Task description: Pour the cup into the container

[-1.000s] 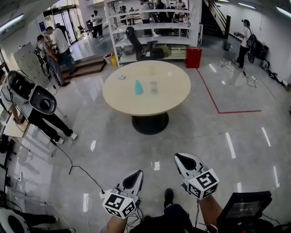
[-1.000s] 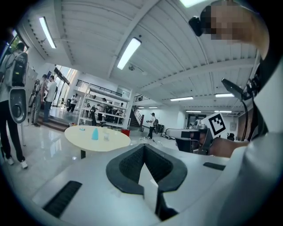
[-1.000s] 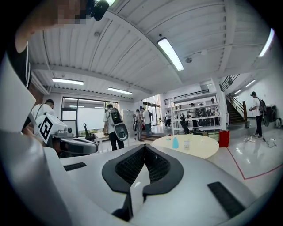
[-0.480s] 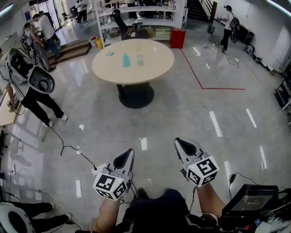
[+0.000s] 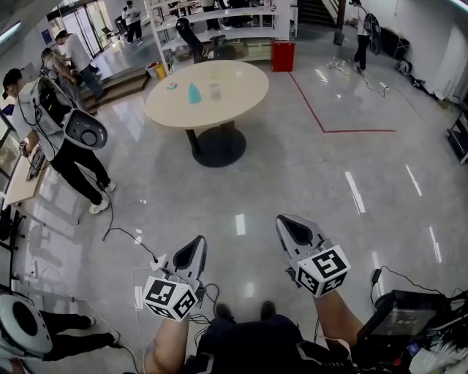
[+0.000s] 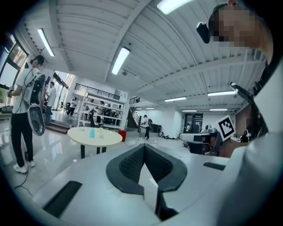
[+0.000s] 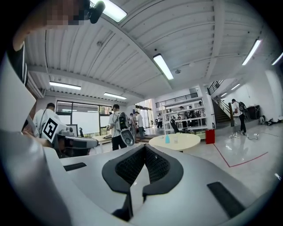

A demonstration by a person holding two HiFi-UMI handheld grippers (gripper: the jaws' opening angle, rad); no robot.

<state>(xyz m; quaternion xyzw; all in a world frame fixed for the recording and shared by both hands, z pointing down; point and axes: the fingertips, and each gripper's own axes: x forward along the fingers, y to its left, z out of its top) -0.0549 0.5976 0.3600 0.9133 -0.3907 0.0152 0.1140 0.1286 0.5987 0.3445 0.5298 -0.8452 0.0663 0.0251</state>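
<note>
A round beige table [image 5: 234,88] stands far ahead across the shiny floor. On it are a blue cup [image 5: 194,93] and a clear container [image 5: 215,91] side by side, the cup to the left. Both grippers are low in the head view, far from the table. My left gripper [image 5: 196,243] is shut and holds nothing. My right gripper [image 5: 287,222] is shut and holds nothing too. The left gripper view shows the table [image 6: 106,138] with the blue cup [image 6: 92,132] small in the distance. In the right gripper view the table [image 7: 185,142] and blue cup [image 7: 167,139] are also small.
A person [image 5: 62,139] carrying gear stands left of the table. A cable [image 5: 128,234] lies on the floor ahead of my left gripper. A red bin [image 5: 283,55] and white shelves [image 5: 219,18] are behind the table. Red floor tape [image 5: 311,109] runs to its right.
The view has shifted, so the table now sits further left and higher. The person at left appears closer. Both grippers stay shut and low in view.
</note>
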